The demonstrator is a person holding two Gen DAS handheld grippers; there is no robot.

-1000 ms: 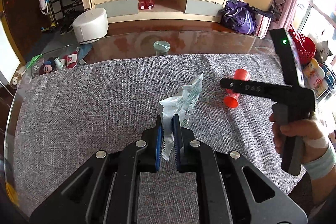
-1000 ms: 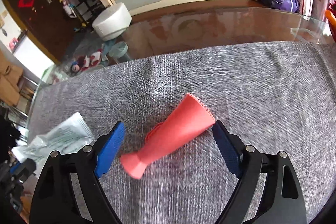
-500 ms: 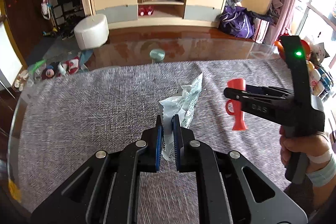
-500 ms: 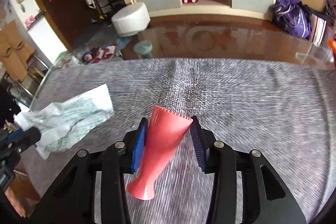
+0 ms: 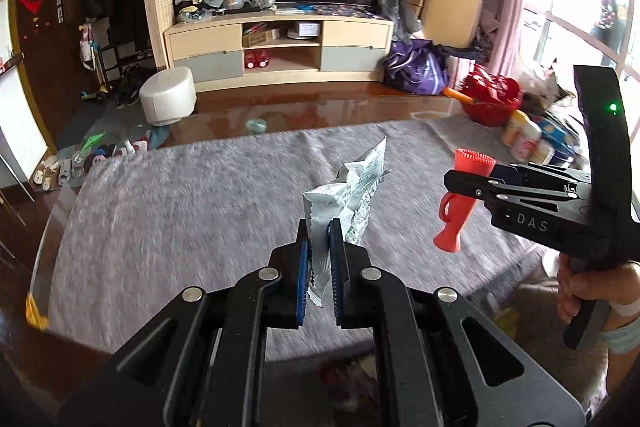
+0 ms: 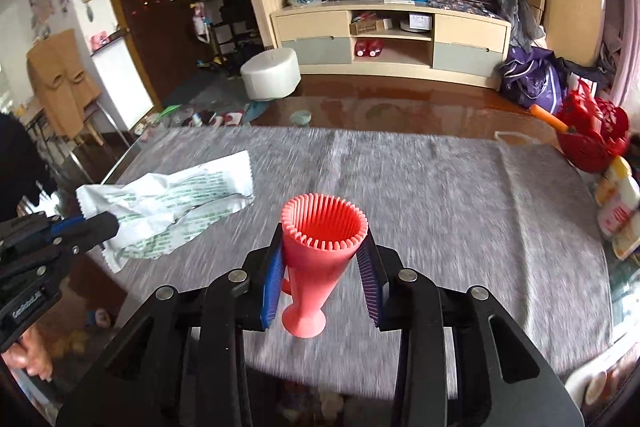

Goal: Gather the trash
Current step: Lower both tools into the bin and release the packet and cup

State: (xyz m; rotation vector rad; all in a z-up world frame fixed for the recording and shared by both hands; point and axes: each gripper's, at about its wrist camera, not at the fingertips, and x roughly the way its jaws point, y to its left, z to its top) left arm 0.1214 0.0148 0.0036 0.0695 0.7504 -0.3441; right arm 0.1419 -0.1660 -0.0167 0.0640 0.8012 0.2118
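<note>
Nearest the left wrist camera, the left gripper [image 5: 320, 255] is pinched almost shut on the tail of a crumpled white wrapper [image 5: 352, 187], which stands up off the grey cloth [image 5: 180, 195] and leans away to the far right. In the right wrist view, the right gripper [image 6: 320, 267] is closed to the width of a red ribbed cup [image 6: 320, 251], blue pads against its tapering sides, mouth up and foot hanging free below the jaws. Both pieces of trash are in the air above the near half of the table, the cup to the right of the wrapper and well apart from it.

No bin shows in either view; the dark blur below the near table edge may be one, though I cannot tell. To carry well, keep the squeeze on both handles, since the cup's taper could let it slide down between the pads. Keep the cup upright and the wrapper clear of the other tool.

Beyond the cloth lie the bare glass table edge [image 6: 400, 107], then a white pouf [image 6: 271, 74] and a TV cabinet [image 6: 392, 31].
</note>
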